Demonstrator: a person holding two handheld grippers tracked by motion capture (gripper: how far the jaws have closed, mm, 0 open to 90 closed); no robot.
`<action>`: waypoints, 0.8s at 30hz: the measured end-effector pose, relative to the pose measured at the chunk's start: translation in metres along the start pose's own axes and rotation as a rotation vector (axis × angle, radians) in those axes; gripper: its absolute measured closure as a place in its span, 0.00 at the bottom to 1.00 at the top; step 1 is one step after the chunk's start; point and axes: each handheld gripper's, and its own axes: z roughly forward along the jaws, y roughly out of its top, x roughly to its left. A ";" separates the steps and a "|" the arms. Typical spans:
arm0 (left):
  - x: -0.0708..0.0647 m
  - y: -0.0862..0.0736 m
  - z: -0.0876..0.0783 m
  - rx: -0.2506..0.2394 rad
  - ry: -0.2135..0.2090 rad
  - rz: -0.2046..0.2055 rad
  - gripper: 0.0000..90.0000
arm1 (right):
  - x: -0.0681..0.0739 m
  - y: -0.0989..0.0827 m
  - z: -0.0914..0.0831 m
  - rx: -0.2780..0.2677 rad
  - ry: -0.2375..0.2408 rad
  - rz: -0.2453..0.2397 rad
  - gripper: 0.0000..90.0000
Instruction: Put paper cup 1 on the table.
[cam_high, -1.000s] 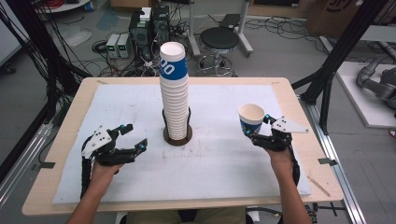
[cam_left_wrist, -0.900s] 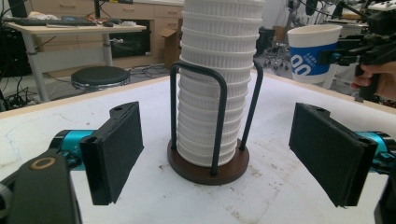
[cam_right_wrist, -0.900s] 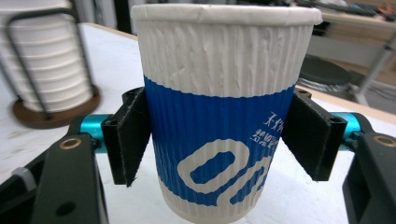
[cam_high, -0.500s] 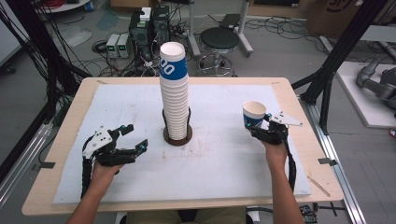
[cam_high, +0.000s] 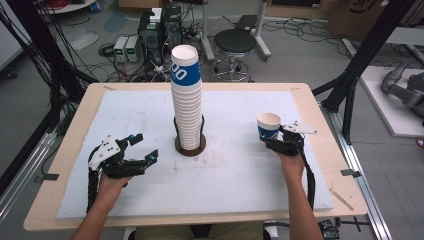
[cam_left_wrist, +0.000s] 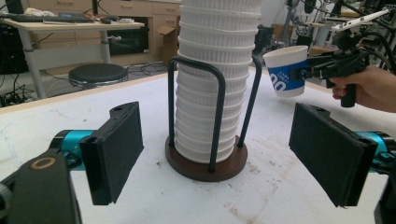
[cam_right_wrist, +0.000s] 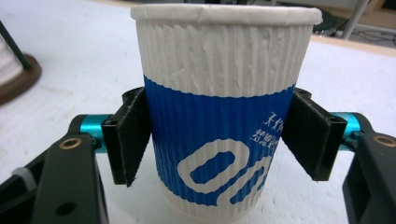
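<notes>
Right gripper (cam_right_wrist: 217, 140): we see both pads clamped on the blue band of a single paper cup (cam_right_wrist: 224, 107), one pad on each flank. Cup upright, mouth up, white ribbed upper part standing above the jaws. In the left gripper view the cup (cam_left_wrist: 286, 70) hangs tilted a little off the sheet, base clear of it; in the right gripper view we cannot tell whether the base touches. In the high view this gripper (cam_high: 274, 142) sits at the right of the table, hand behind it, cup (cam_high: 269, 125) at its tip.

Left gripper (cam_left_wrist: 215, 154): jaws wide apart, nothing between the pads. It sits low over the white sheet (cam_high: 240, 170), in the high view (cam_high: 142, 150) on the left side of the table, pointing towards the middle.

Straight ahead of the left jaws, just beyond their tips: a round brown stand (cam_left_wrist: 205, 163) with dark wire hoops, holding a tall stack (cam_left_wrist: 212, 79) of nested white cups. Stack upright, well above the hoops; top cup carries the same blue band (cam_high: 185, 75). From the right gripper, the stand lies off to its left, well apart.

Farther out, past the table's far edge: a black stool (cam_high: 235, 42) and boxes with cables on the floor.
</notes>
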 end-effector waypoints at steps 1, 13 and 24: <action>0.000 0.000 0.000 0.000 0.000 -0.001 0.19 | 0.000 -0.001 0.001 0.015 0.002 -0.002 0.32; 0.000 -0.001 0.001 0.007 0.000 -0.004 0.19 | -0.005 -0.006 -0.010 0.085 0.024 -0.034 0.32; 0.001 0.000 0.003 0.008 -0.004 -0.009 0.19 | -0.010 -0.016 -0.020 0.099 0.046 -0.039 0.27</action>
